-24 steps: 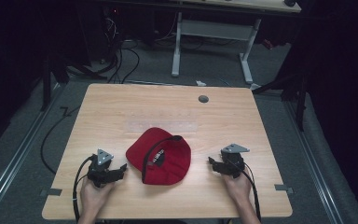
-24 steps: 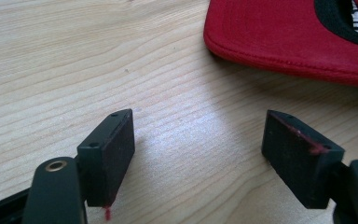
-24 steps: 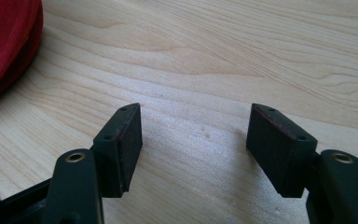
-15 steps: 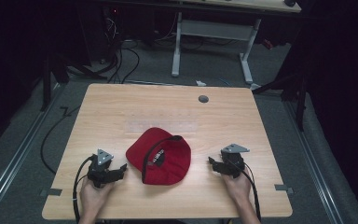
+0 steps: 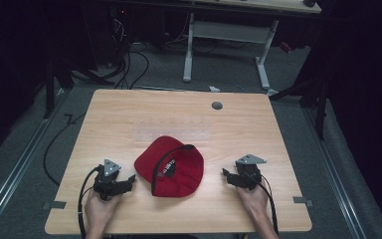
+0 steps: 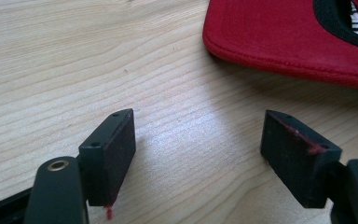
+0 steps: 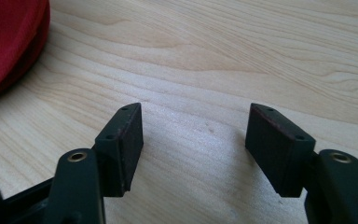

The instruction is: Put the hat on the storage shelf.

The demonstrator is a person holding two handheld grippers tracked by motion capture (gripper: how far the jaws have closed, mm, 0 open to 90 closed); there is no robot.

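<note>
on the near half of the wooden table (image 5: 129,119) a red cap (image 5: 171,167) lay upside down, its black-lined inside facing up and a black strap arcing along its left edge, with a small label showing inside. to the left of the cap, near the front edge, the left gripper (image 5: 129,180) rested in a hand (image 5: 99,206), its jaws pointed right toward the cap and spread apart with nothing between them; in the left gripper view its two black pads (image 6: 116,154) stood wide over bare wood, and the cap's red brim (image 6: 284,42) lay just beyond them, apart from both. to the right of the cap the right gripper (image 5: 226,174) sat in the other hand (image 5: 252,199), its jaws pointed left toward the cap, likewise released and empty; the right gripper view showed bare wood between its pads (image 7: 123,140) and the cap's red cloth (image 7: 9,42) at the far left, not touching. a cable trailed from each gripper toward the near edge. at the far side of the table was a small round grey cap (image 5: 217,105) set into the top.
</note>
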